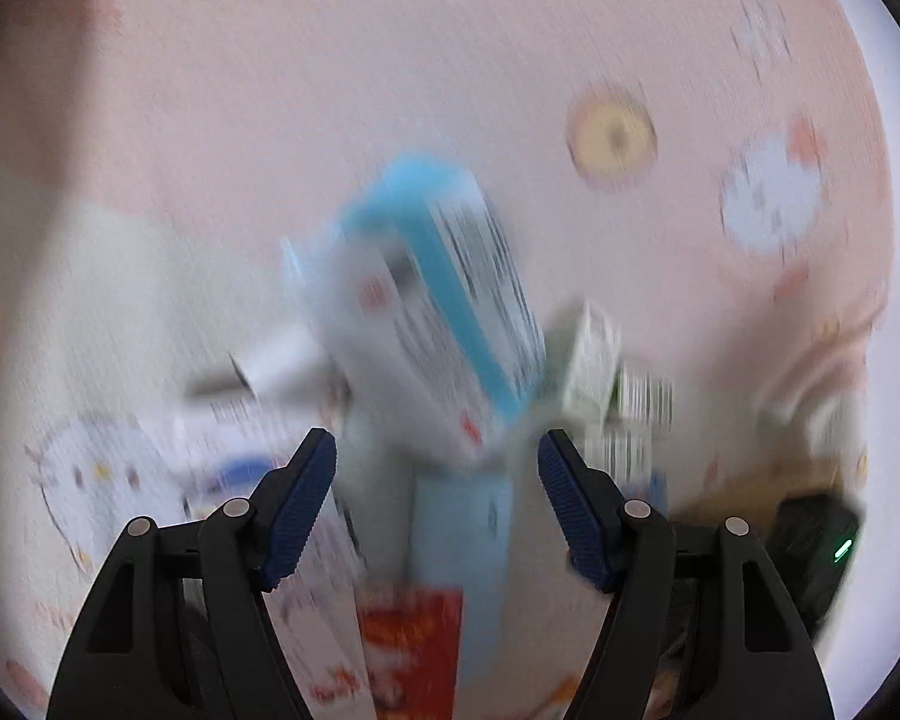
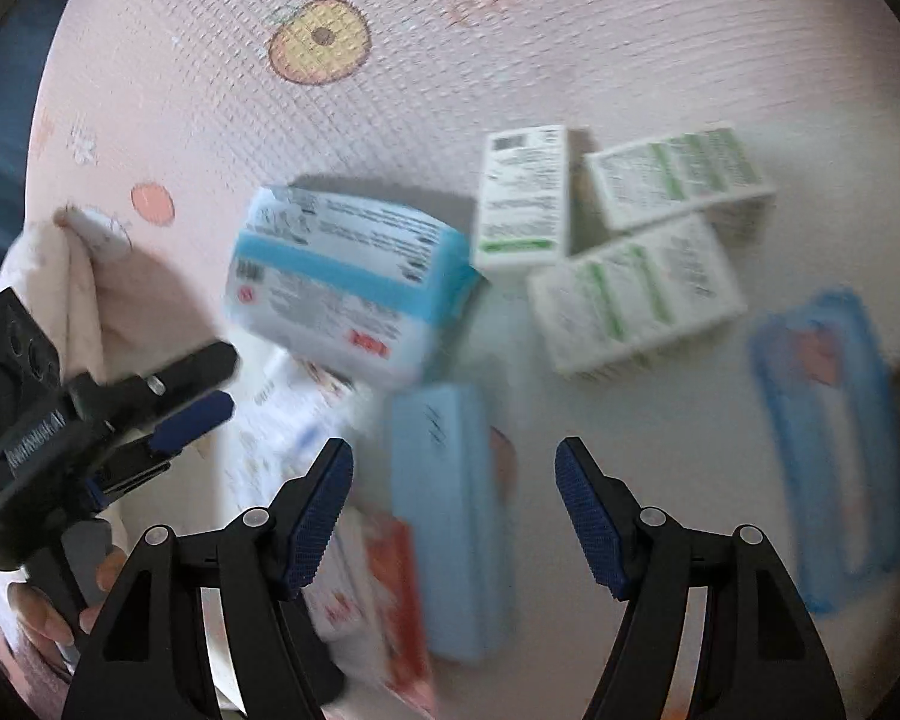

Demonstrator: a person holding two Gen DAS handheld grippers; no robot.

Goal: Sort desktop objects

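A blue-and-white carton (image 1: 426, 312) (image 2: 348, 282) sits tilted over a heap of boxes, blurred, just ahead of my left gripper (image 1: 437, 456), which is open and holds nothing. Under it lie a flat light-blue box (image 2: 444, 516) (image 1: 462, 528), a red-and-white box (image 2: 384, 594) (image 1: 408, 648) and a white printed box (image 2: 282, 420). Three green-and-white cartons (image 2: 636, 294) lie together to the right. My right gripper (image 2: 455, 462) hangs open above the light-blue box. The left gripper (image 2: 231, 381) also shows at the left edge of the right wrist view.
A pink cloth with cartoon prints (image 2: 390, 90) covers the surface. A blue plastic packet (image 2: 828, 438) lies at the far right. A hand (image 2: 42, 612) holds the left gripper's handle. A black device with a green light (image 1: 816, 552) sits at lower right.
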